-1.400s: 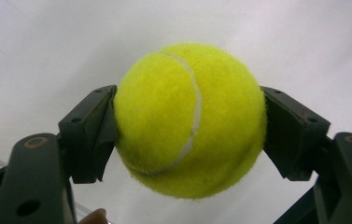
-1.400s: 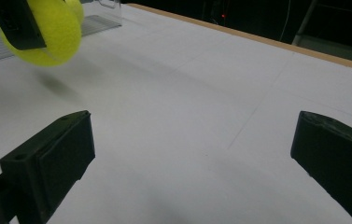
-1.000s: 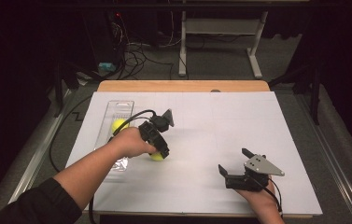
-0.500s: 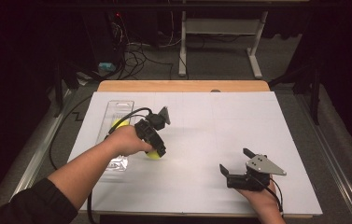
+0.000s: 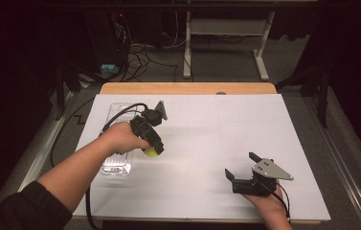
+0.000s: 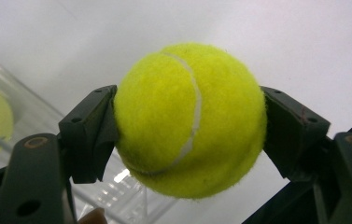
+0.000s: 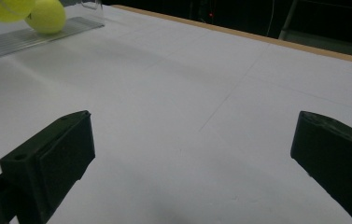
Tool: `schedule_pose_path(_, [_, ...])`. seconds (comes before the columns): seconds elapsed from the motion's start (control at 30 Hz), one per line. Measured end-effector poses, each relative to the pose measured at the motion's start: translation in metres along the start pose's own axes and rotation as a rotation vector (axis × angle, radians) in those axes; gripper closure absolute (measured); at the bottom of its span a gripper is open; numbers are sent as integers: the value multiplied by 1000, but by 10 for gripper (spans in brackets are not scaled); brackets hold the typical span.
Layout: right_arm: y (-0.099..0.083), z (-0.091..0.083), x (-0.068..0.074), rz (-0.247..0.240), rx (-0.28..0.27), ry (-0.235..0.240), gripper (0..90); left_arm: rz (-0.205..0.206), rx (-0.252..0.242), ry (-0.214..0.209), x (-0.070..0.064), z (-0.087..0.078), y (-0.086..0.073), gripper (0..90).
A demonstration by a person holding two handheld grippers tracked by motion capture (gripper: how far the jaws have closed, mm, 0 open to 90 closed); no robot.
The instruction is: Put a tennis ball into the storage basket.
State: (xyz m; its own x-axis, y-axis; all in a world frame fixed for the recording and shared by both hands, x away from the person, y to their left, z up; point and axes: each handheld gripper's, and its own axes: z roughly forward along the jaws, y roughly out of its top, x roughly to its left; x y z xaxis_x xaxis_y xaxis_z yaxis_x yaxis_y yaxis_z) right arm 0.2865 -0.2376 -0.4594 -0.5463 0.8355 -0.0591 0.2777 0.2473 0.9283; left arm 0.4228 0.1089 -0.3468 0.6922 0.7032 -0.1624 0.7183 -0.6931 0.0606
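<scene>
A: Fuzzy yellow-green felt tennis ball (image 6: 190, 119): clamped between left gripper (image 5: 152, 146) jaws, just beside clear ribbed plastic tray (image 5: 116, 165).

B: Right gripper (image 5: 245, 173): jaws spread wide, empty, above smooth white tabletop (image 5: 226, 129).

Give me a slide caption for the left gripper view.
Left gripper clamps a yellow tennis ball between its fingers, beside a clear plastic tray.
</scene>
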Motion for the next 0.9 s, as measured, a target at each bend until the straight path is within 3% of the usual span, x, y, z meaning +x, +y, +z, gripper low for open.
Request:
schedule_pose_path(0.47, [0, 1, 0, -5, 0, 1, 0, -56, -21, 19, 25, -25, -18, 268])
schedule_pose_path(0.9, [0, 1, 1, -1, 6, 3, 0, -102, -20, 30, 43, -33, -32, 268])
